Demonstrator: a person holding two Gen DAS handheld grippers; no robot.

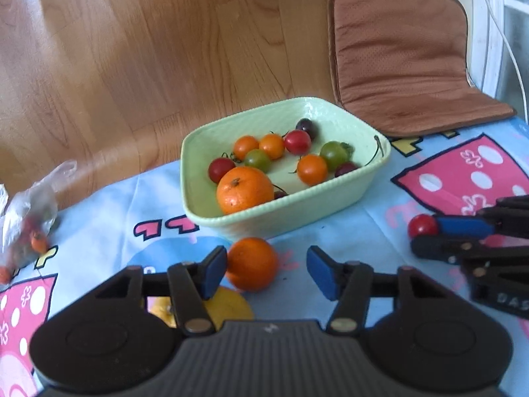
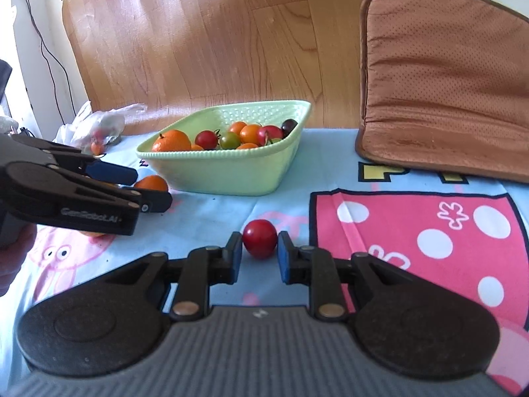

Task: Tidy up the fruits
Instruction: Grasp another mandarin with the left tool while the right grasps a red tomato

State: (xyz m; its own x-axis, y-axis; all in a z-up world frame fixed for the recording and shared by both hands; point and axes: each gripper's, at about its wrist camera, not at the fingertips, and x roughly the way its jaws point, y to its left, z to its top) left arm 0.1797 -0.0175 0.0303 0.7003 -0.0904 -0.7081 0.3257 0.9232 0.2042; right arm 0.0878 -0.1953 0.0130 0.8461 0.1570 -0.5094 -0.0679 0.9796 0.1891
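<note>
A pale green bowl (image 1: 350, 195) holds a mandarin (image 1: 244, 190) and several small tomatoes; it also shows in the right wrist view (image 2: 231, 172). My left gripper (image 1: 266, 273) is open around a second mandarin (image 1: 253, 263) on the tablecloth, its left pad touching the fruit. A yellow fruit (image 1: 228, 307) lies under that finger. My right gripper (image 2: 259, 258) is open with its pads close on each side of a red tomato (image 2: 260, 238) that rests on the cloth. The red tomato (image 1: 423, 226) and the right gripper's fingers (image 1: 463, 226) show at the right of the left wrist view.
A plastic bag with small tomatoes (image 1: 29, 221) lies at the left table edge. A brown seat cushion (image 2: 446, 76) leans at the back right. A wooden board (image 1: 165, 49) stands behind the bowl. The tablecloth (image 2: 413, 231) is blue and pink.
</note>
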